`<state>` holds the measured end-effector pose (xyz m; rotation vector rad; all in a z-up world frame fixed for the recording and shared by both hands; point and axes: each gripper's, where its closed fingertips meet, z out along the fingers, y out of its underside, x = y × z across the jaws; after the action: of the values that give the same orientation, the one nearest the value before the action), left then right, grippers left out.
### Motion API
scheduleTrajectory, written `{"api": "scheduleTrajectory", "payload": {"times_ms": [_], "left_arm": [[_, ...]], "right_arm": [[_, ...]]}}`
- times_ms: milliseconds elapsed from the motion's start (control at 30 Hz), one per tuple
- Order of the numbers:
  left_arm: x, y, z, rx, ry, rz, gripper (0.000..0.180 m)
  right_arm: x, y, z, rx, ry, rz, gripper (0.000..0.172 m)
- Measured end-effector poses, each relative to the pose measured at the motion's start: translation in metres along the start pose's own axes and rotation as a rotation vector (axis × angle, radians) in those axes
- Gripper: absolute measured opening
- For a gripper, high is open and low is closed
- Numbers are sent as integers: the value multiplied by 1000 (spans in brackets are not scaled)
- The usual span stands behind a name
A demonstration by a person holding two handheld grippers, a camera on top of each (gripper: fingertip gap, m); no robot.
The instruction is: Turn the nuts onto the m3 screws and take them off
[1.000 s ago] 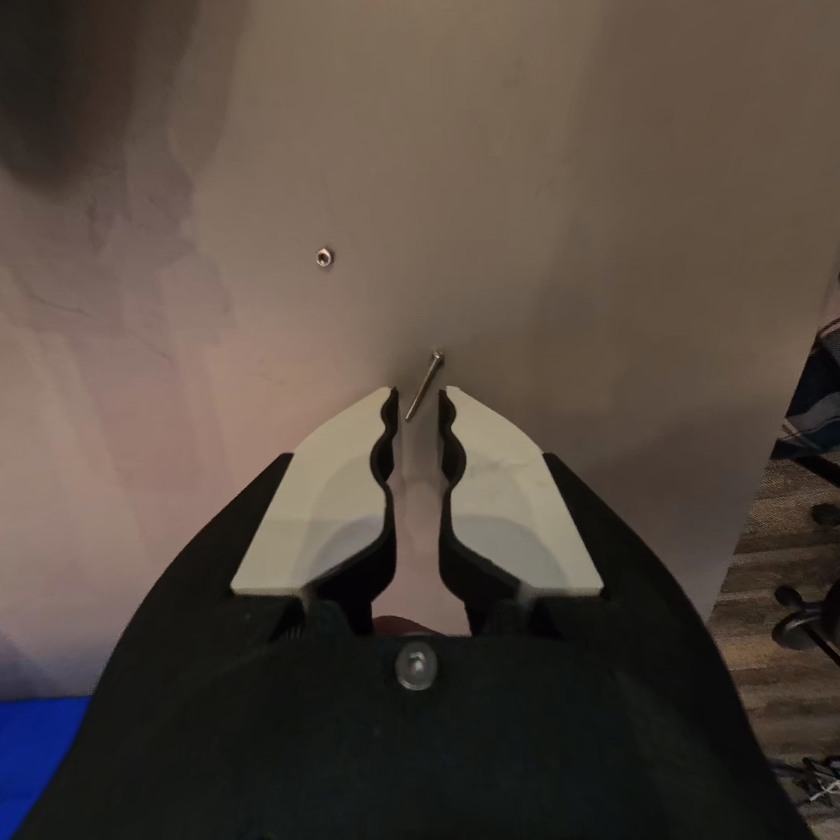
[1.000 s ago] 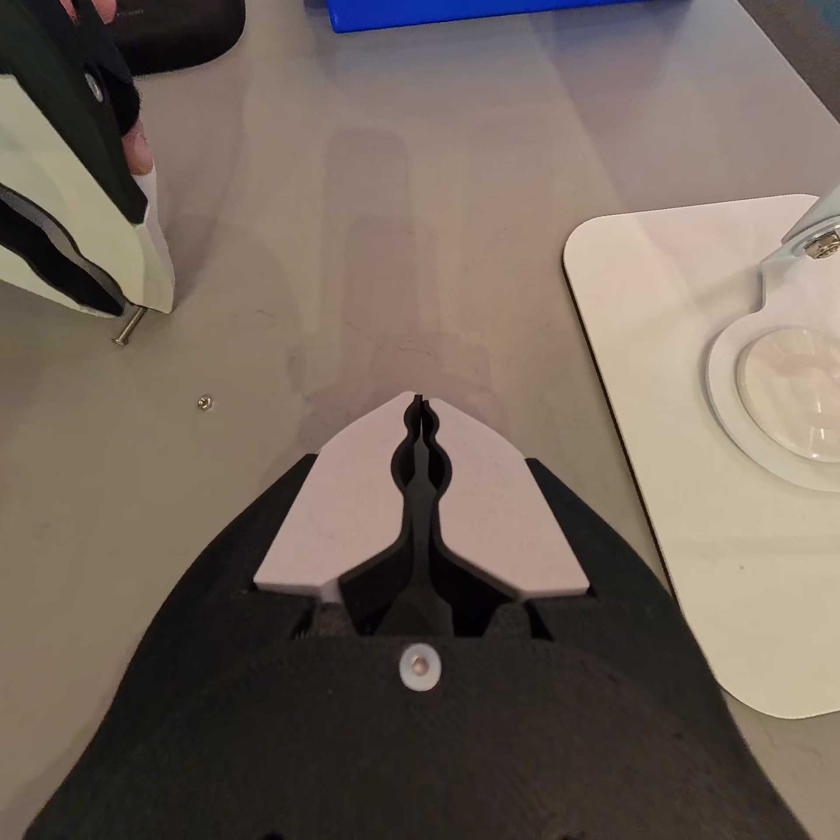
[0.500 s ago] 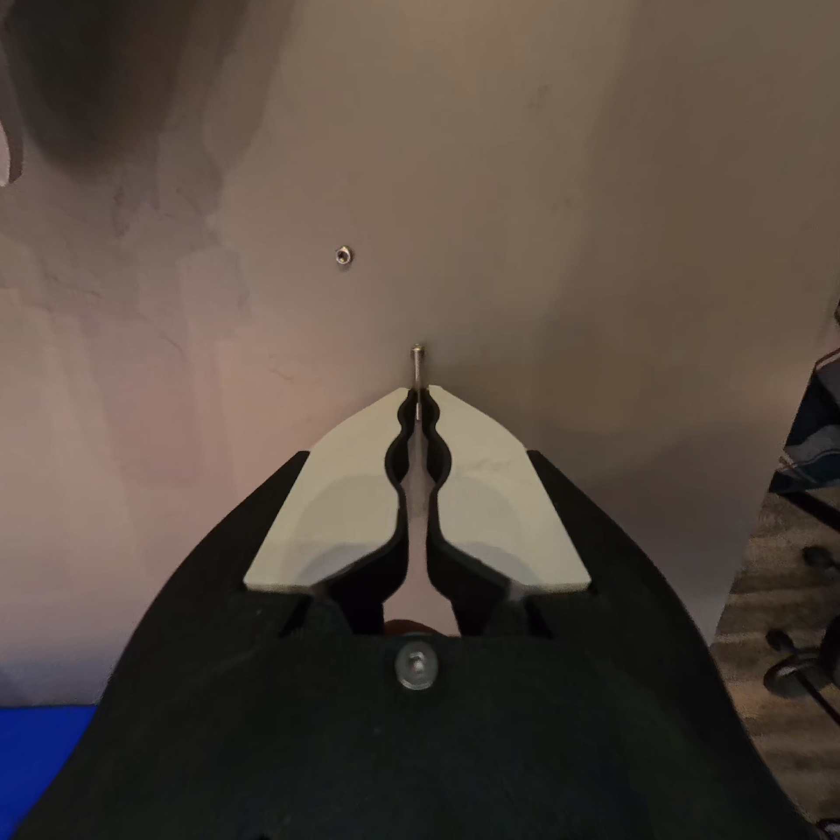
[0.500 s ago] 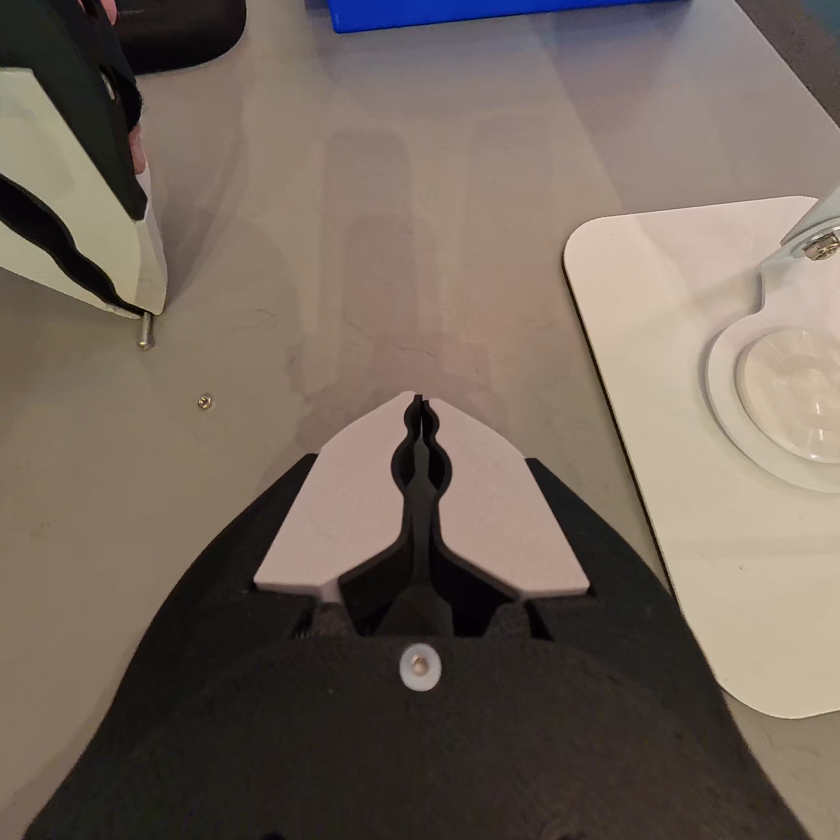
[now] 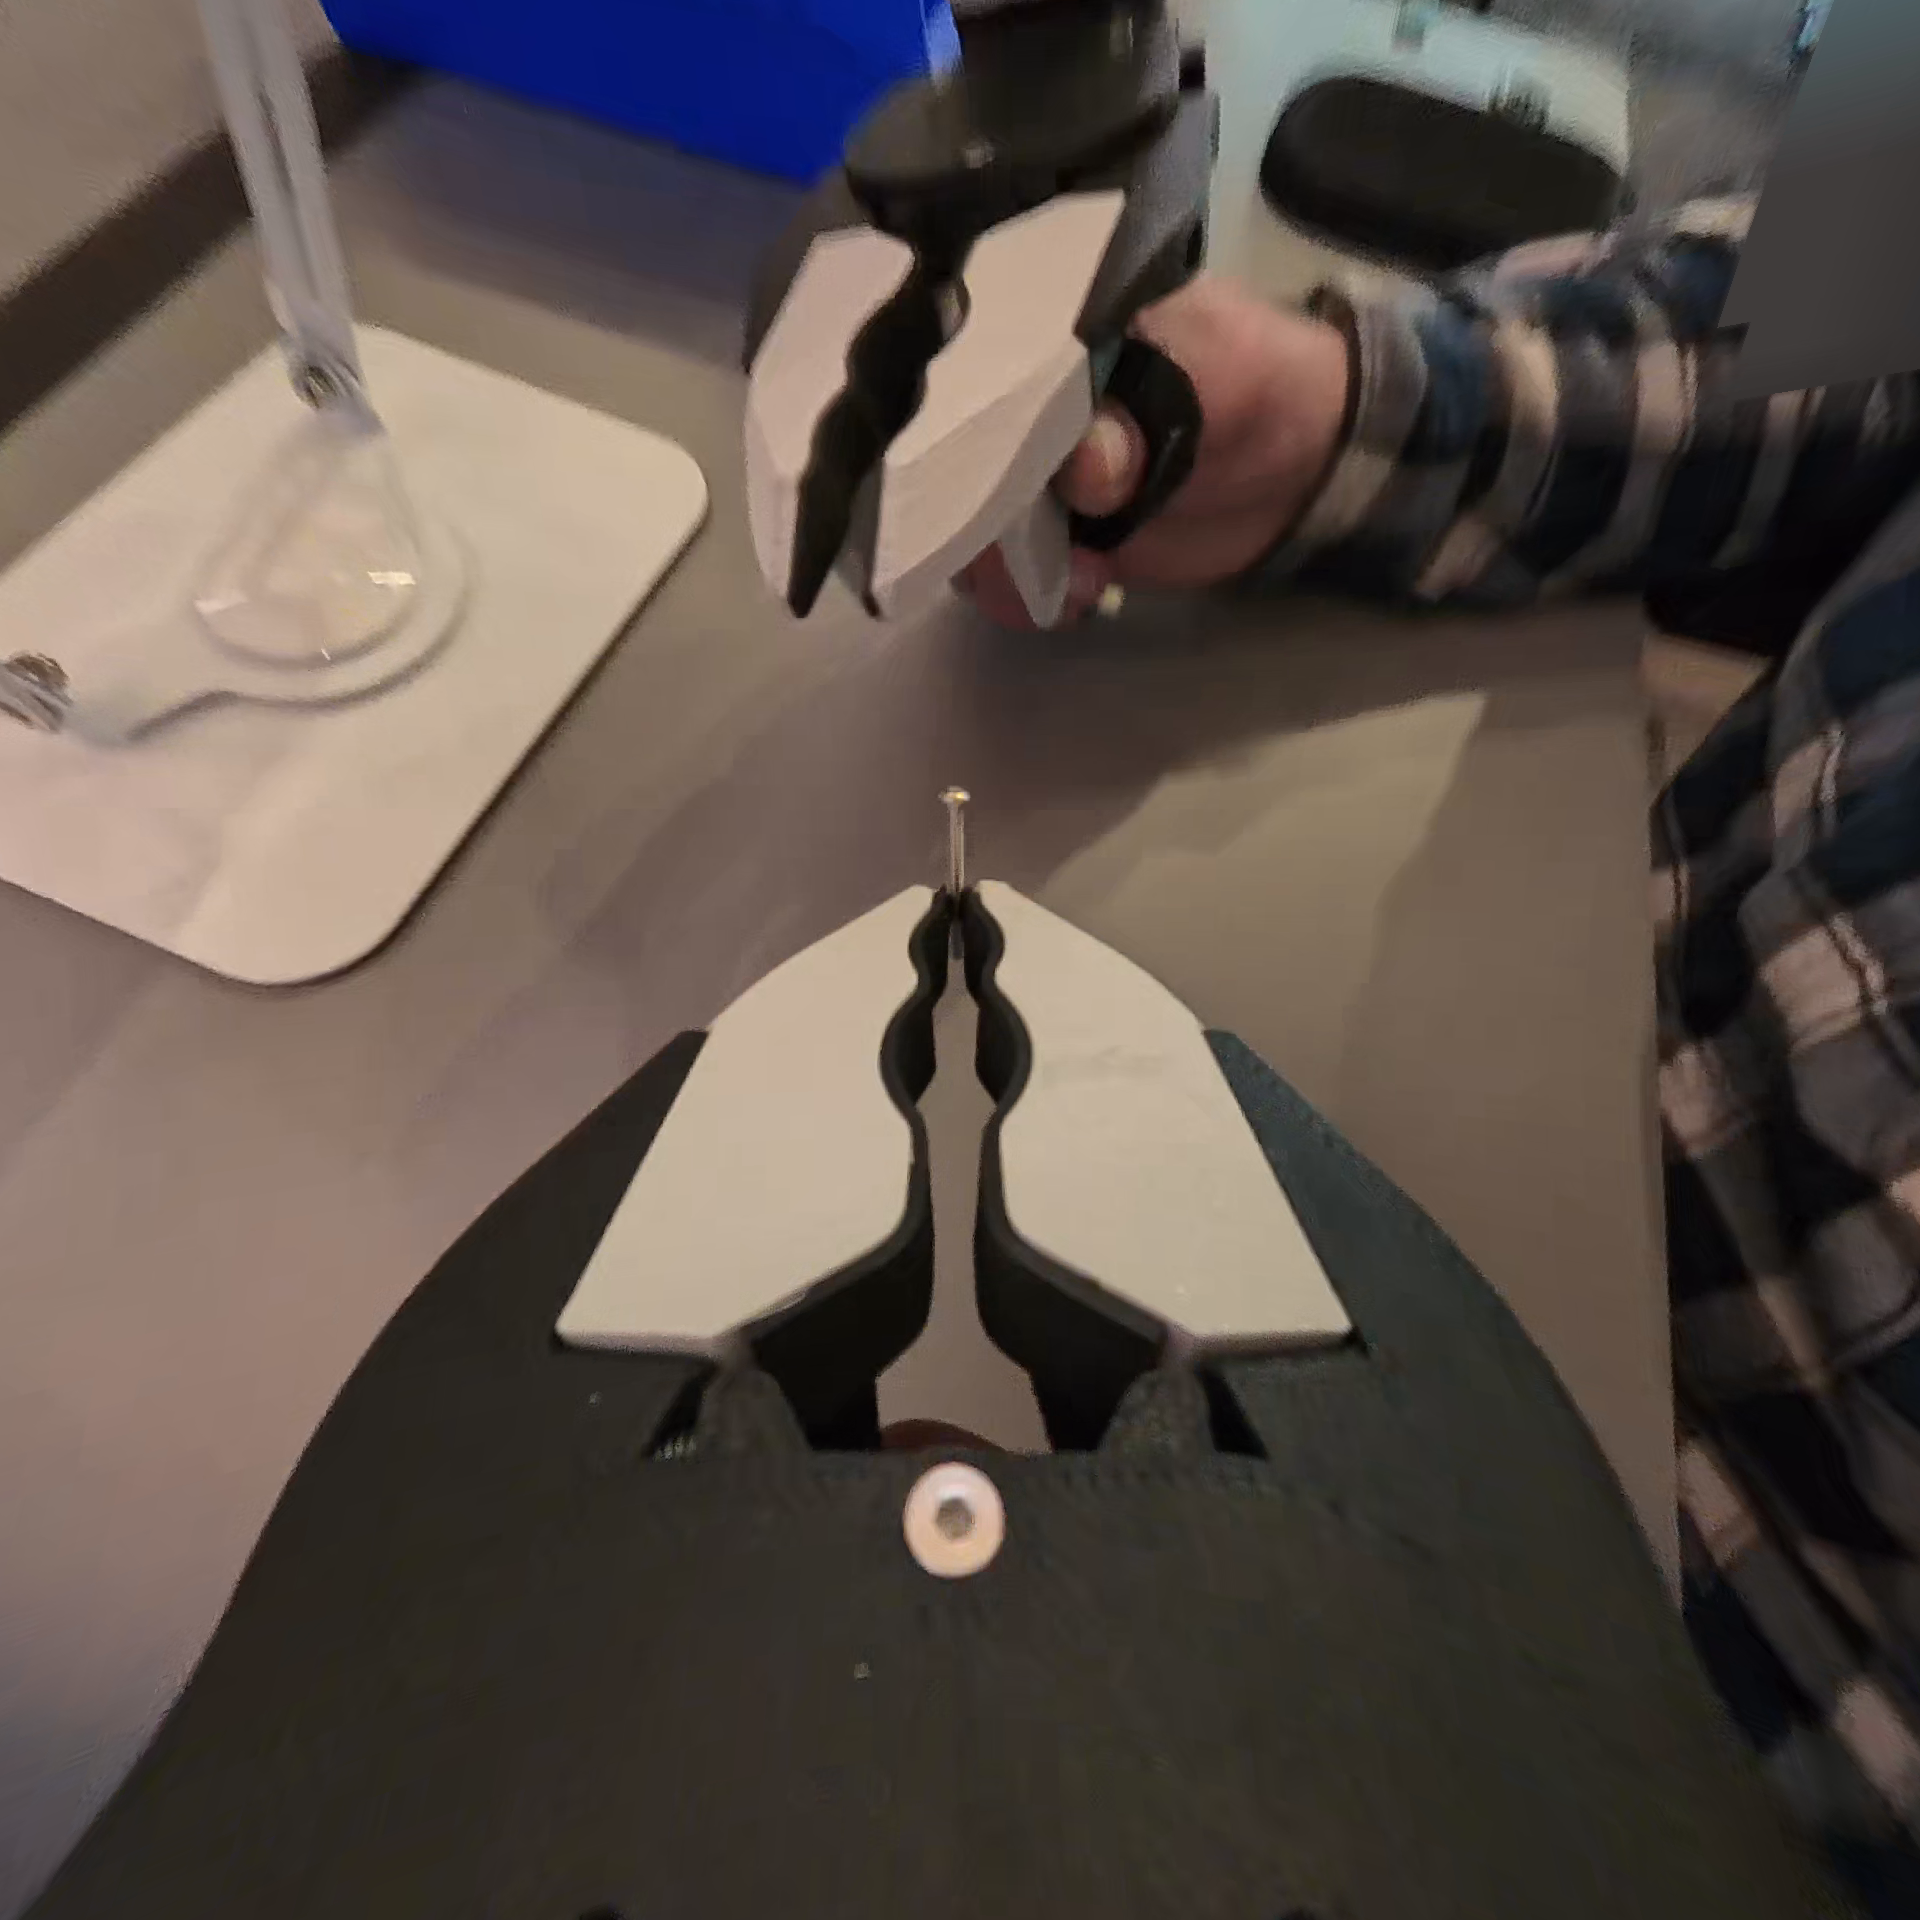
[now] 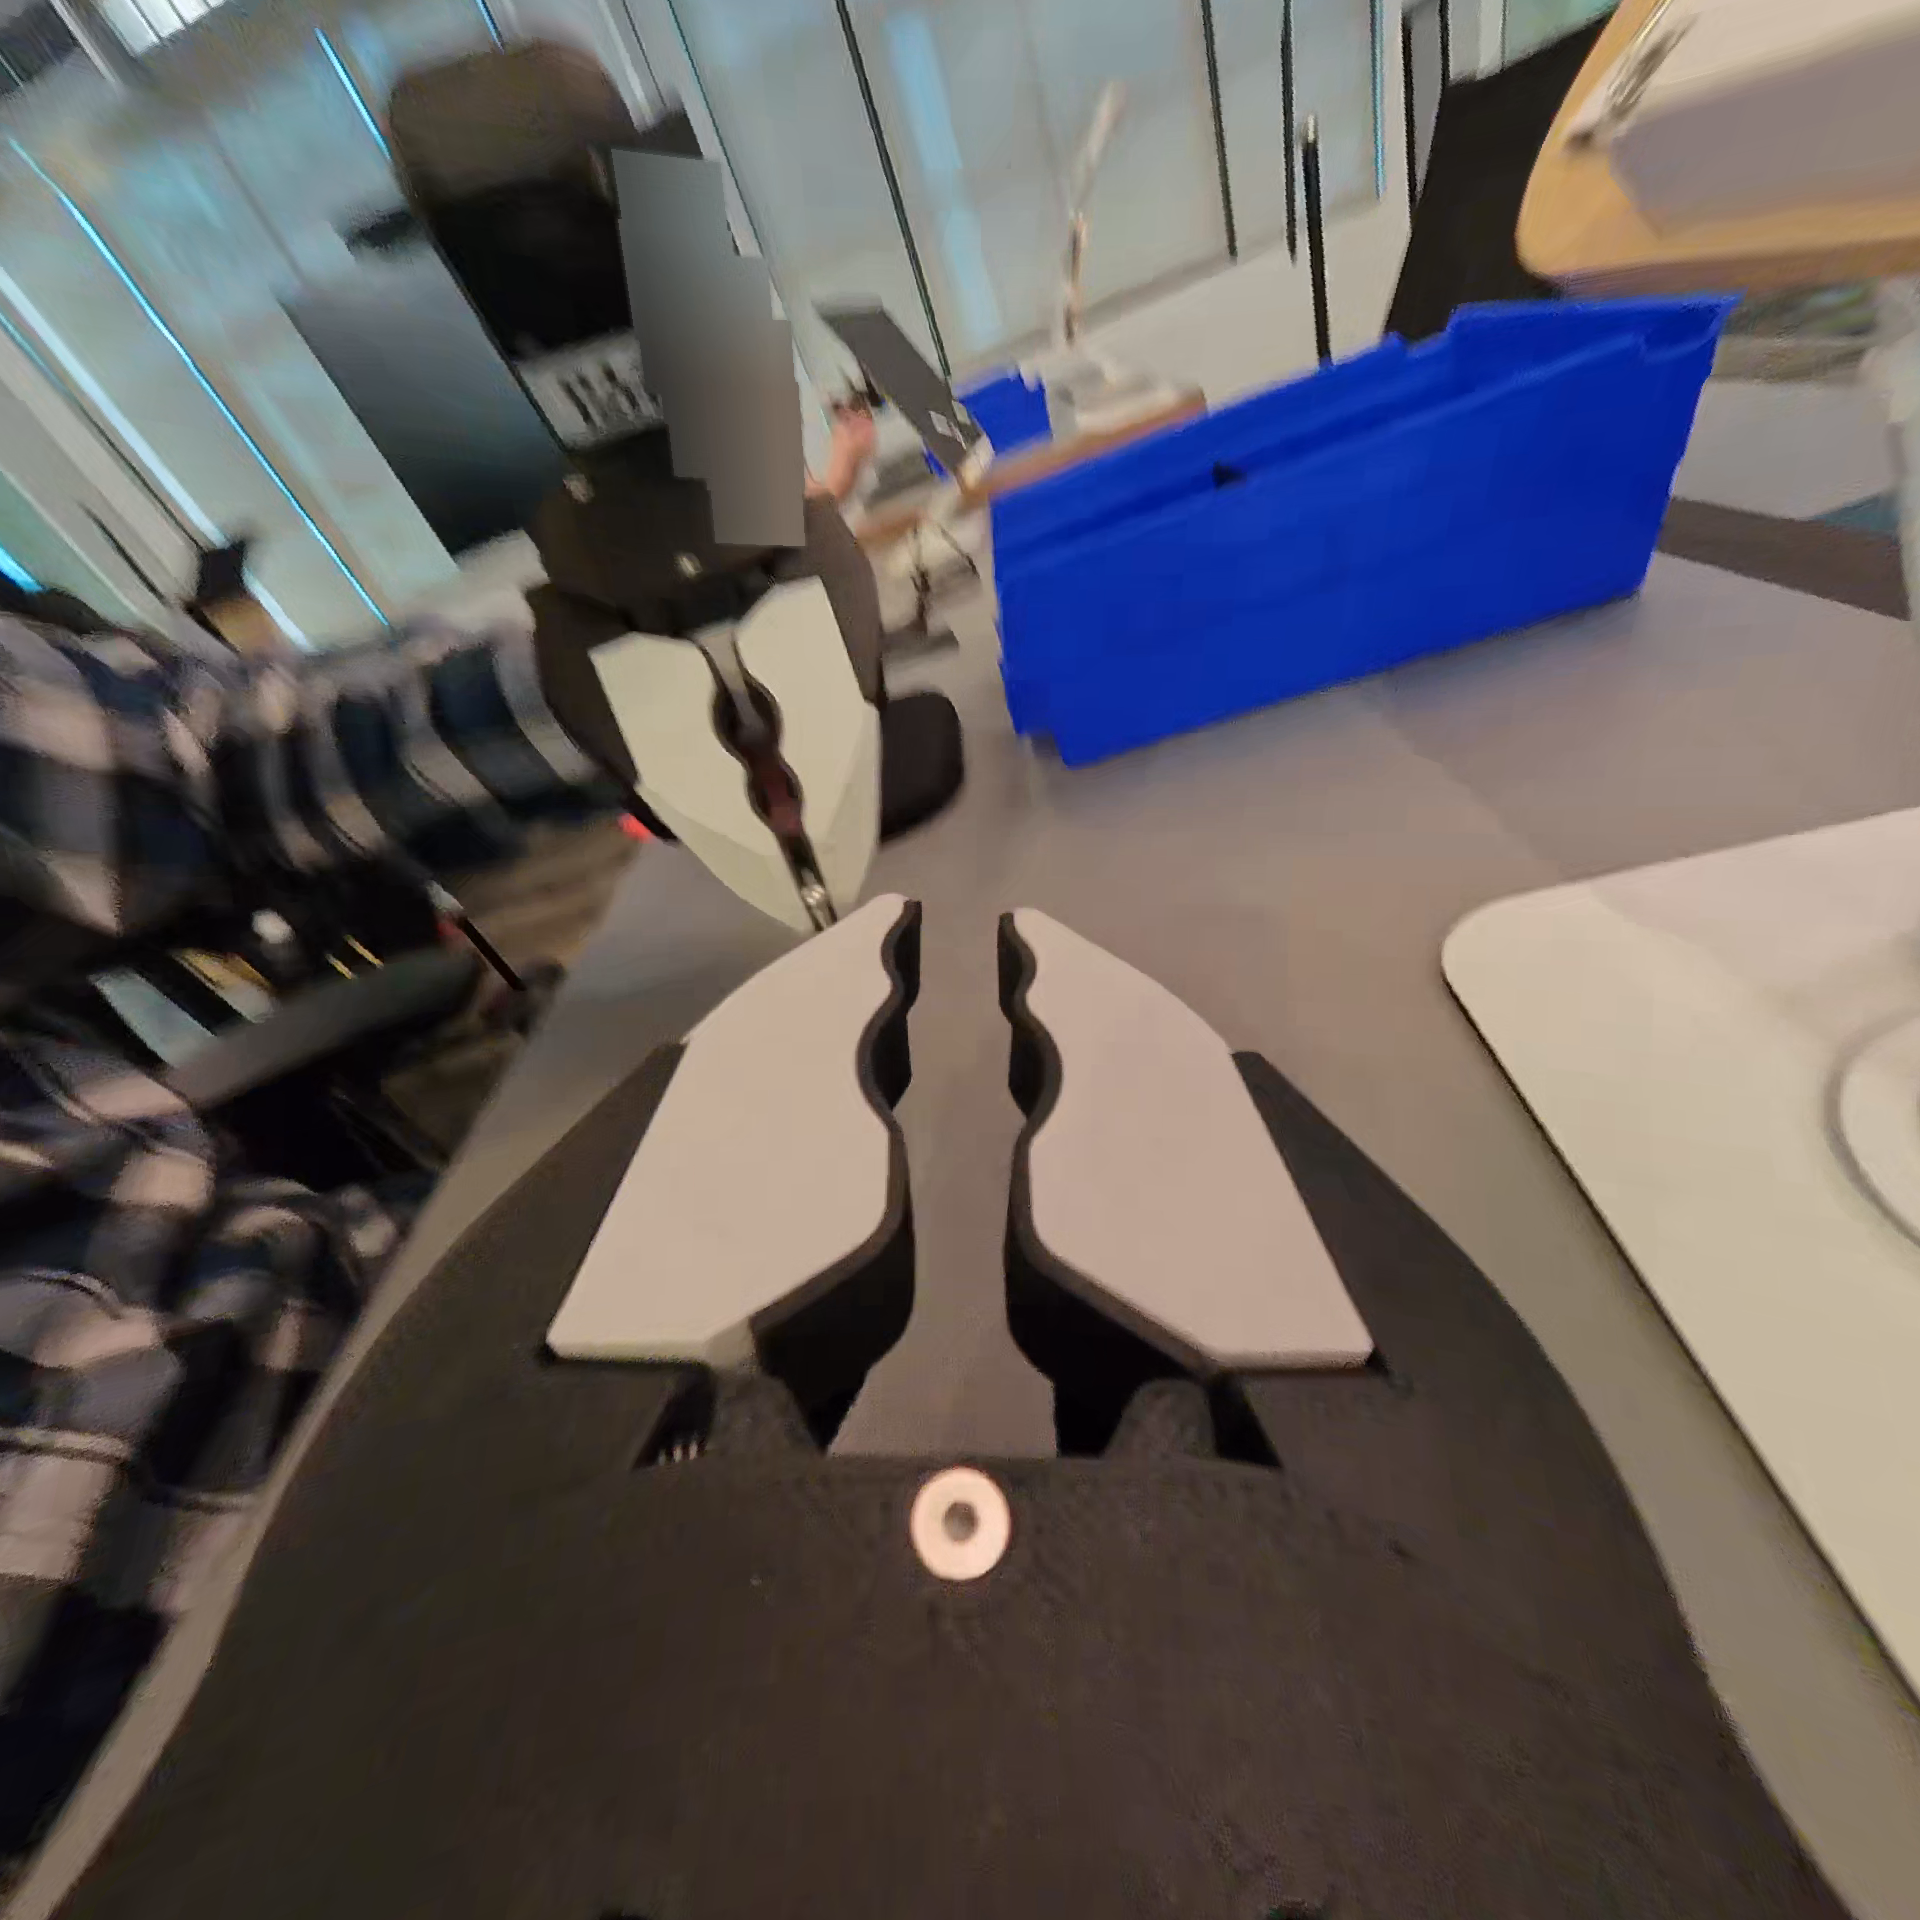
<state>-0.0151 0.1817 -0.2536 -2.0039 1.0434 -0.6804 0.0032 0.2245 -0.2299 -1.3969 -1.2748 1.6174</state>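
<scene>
Screw [image 5: 955, 852] clamped by its tip in left gripper [image 5: 954, 902], shaft in line with fingers, head outward; right gripper [image 6: 958, 920] agape, bare

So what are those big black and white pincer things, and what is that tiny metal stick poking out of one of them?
They are hand tools, not a robot. A person holds one gripper in each hand, and each has a small camera looking along its two fingers. That gives two pictures of the same moment.

In the left wrist view, the left gripper is squeezed shut on a thin metal screw, which sticks out past the fingertips with its head at the far end. Beyond it you see the right gripper, held by a hand in a checked sleeve.

In the right wrist view, the right gripper's fingers stand apart with nothing between them, and the left gripper with its screw shows just ahead.

On the grey table sit a white board with a clear stand and a blue bin.
</scene>
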Motion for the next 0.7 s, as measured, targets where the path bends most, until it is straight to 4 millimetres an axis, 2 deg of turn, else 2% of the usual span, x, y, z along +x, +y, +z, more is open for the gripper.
{"api": "scheduleTrajectory", "payload": {"times_ms": [67, 200, 367, 533, 700], "left_arm": [[-1, -14, 3, 96, -2, -28, 2], [5, -34, 10, 224, 43, -84, 2], [5, -37, 19, 251, 50, -100, 2], [7, -40, 19, 258, 57, -97, 2], [7, -43, 19, 275, 64, -100, 2]], "right_arm": [[-3, -10, -5, 73, -42, 33, 16], [-16, -18, -6, 125, -134, 45, 20], [-30, -15, -2, 86, -196, 3, 18], [-31, -8, 1, 56, -211, 28, 10], [-32, -11, 1, 74, -206, 23, 4]]}}
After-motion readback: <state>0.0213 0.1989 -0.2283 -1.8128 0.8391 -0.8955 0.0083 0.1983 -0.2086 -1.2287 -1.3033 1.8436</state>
